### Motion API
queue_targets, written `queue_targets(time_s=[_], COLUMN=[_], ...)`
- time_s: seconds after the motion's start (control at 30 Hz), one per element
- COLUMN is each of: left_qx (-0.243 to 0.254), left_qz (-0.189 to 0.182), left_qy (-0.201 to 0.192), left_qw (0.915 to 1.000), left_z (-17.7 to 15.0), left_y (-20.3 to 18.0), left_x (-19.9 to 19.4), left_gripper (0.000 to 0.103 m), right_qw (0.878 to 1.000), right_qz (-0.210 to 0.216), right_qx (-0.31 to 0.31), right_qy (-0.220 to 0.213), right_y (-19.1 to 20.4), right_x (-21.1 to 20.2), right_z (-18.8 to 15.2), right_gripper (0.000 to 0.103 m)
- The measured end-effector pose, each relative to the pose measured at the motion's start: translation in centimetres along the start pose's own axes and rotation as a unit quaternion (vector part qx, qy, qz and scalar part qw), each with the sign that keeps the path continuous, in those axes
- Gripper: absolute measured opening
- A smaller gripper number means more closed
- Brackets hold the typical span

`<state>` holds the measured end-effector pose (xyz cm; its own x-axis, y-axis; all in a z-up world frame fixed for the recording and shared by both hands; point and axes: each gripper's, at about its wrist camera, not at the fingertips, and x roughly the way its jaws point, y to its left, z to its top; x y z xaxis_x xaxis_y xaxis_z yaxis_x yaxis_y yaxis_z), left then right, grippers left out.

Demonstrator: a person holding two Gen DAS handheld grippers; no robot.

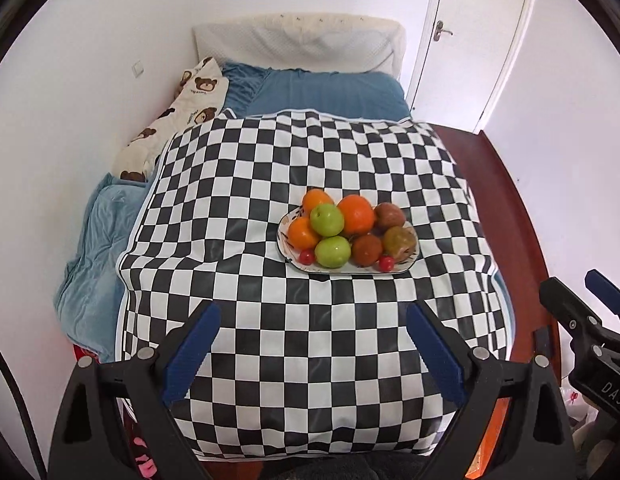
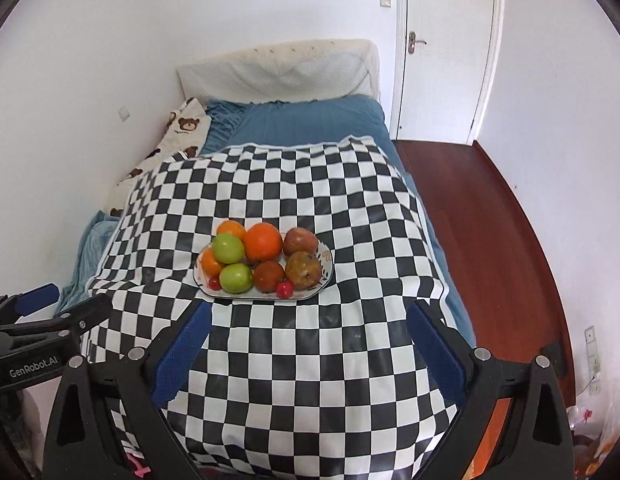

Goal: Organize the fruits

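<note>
Left wrist: plate beyond spread left claw.

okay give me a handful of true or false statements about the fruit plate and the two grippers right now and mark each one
1. The plate sits on the checkered cloth. True.
2. The left gripper holds a green apple. False: its jaws stand open with nothing between them.
3. Two green apples lie on the plate, one behind the other. True.
4. The right gripper is shut. False: it is open, short of the plate.
5. The small red fruit lies on the floor. False: it rests at the plate's near edge.
</note>
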<state>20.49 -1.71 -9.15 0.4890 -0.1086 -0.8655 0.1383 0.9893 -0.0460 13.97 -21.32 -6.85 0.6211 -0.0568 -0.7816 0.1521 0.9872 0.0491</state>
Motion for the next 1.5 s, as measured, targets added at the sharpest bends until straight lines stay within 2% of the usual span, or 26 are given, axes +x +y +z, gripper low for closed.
queue_targets(time_s=[0.37, 0.77, 0.93, 0.97, 1.1, 1.5], left_qx=[0.004, 0.008, 0.006, 0.007, 0.01, -0.005], left_qz=[-0.008, 0.004, 0.001, 0.001, 0.015, 0.042], left_qy=[-0.043, -0.068, -0.068, -0.069, -0.078, -0.065], left_qw=[0.9991, 0.9976, 0.9976, 0.9976, 0.9968, 0.997], left_z=[-1.4, -2.2, -2.3, -2.3, -1.9, 0.3], left_y=[-0.2, 0.2, 0.0, 0.0, -0.2, 0.7], left_x=[-6.0, -8.0, -7.8, -7.6, -6.5, -0.9], left_gripper=[0.095, 0.095, 0.096, 0.103, 0.103, 0.103], right_qw=[0.999, 0.999, 0.999, 0.999, 0.998, 0.998], right_qz=[0.007, 0.01, 0.009, 0.007, -0.001, -0.026], right_qx=[-0.001, 0.0, 0.001, 0.001, 0.003, 0.012], right_qy=[-0.035, -0.042, -0.046, -0.05, -0.062, -0.056], right_y=[0.5, 0.8, 0.8, 0.8, 0.6, -0.1], right_x=[-7.8, -9.5, -9.5, -9.4, -8.5, -1.4], right_z=[-0.8, -1.5, -1.6, -1.5, -1.1, 0.3], right_gripper=[0.1, 0.1, 0.103, 0.103, 0.103, 0.103])
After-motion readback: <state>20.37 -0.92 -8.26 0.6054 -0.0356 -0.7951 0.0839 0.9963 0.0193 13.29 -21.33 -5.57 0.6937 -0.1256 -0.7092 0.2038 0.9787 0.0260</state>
